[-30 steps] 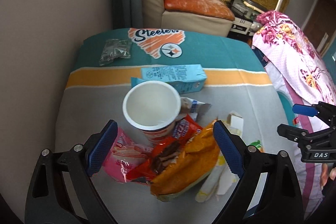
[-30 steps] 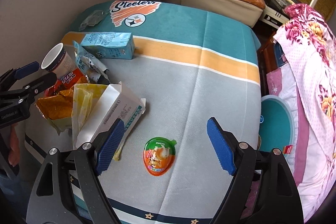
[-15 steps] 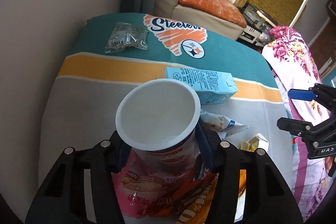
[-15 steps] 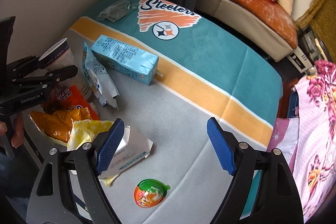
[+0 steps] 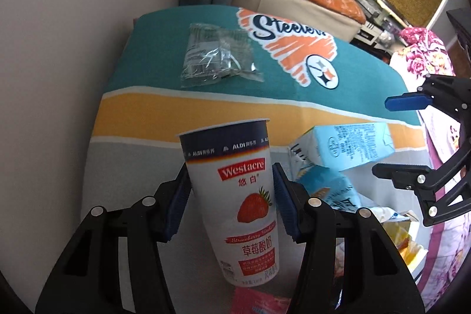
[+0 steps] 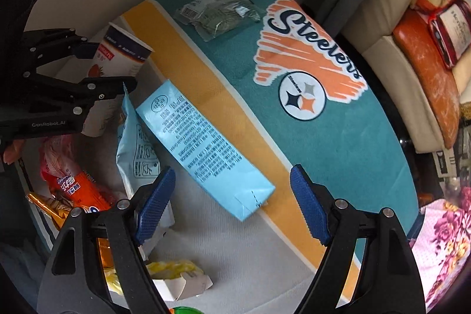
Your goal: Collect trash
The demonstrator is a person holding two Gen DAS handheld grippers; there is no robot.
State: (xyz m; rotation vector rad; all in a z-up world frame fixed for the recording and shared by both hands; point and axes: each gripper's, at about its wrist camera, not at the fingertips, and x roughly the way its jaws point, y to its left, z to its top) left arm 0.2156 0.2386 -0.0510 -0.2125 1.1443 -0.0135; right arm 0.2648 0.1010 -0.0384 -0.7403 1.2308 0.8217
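Strawberry yogurt cup (image 5: 235, 196) stands upright, clamped at mid-height between the blue pads of the left gripper (image 5: 231, 199), above a pink wrapper (image 5: 259, 300) at 6 o'clock. At its 3 o'clock a light blue carton (image 5: 350, 149) lies on its side across the Steelers tablecloth (image 5: 164, 119), touching a pale blue snack bag (image 6: 137, 146). A clear plastic wrapper (image 5: 217, 55) rests at 12 o'clock, well apart. The right gripper (image 6: 232, 205) hovers over the carton's near end, jaws spread wide, gripping nothing.
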